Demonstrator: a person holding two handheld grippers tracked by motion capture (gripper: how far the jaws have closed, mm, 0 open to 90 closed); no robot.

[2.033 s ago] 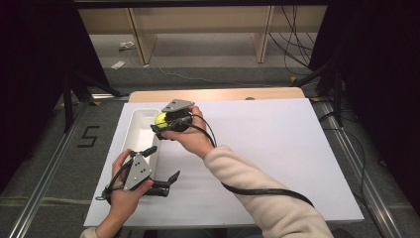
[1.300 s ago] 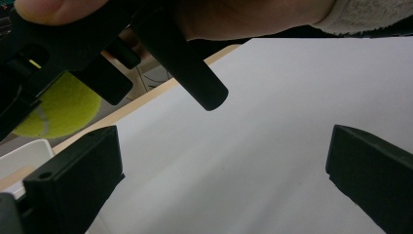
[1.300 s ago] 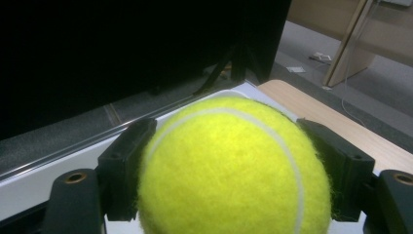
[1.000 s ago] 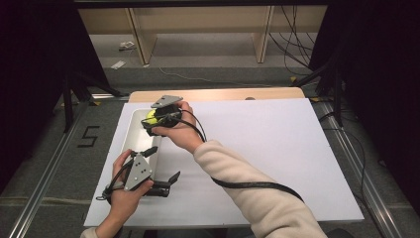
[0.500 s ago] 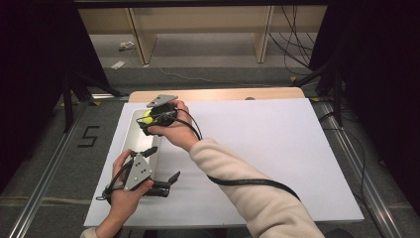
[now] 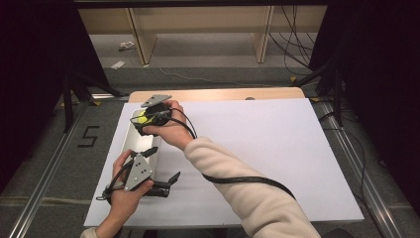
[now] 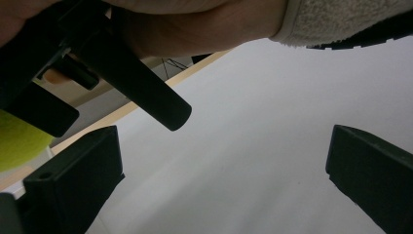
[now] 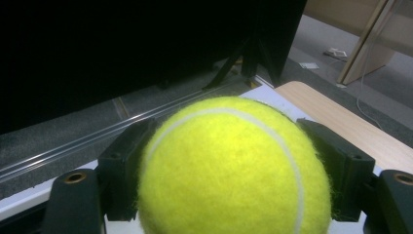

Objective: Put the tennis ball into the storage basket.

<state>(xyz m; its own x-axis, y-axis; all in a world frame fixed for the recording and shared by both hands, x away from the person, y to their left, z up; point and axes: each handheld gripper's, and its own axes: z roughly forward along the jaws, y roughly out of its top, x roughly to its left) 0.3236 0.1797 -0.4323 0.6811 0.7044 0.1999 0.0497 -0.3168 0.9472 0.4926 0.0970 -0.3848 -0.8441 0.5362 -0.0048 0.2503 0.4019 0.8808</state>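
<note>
Right gripper (image 8: 229,195) clamps the ball (image 8: 229,170) over the tray's (image 6: 130,141) far end, by the table's (image 6: 277,148) far-left corner; left gripper (image 7: 219,170) rests wide open at the near end. My worry: fuzzy, round ball could squirt from the jaws, bounce off the tray and roll away.

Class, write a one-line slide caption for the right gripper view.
Right tool clamps a yellow tennis ball between its black jaws, above the white table.
</note>
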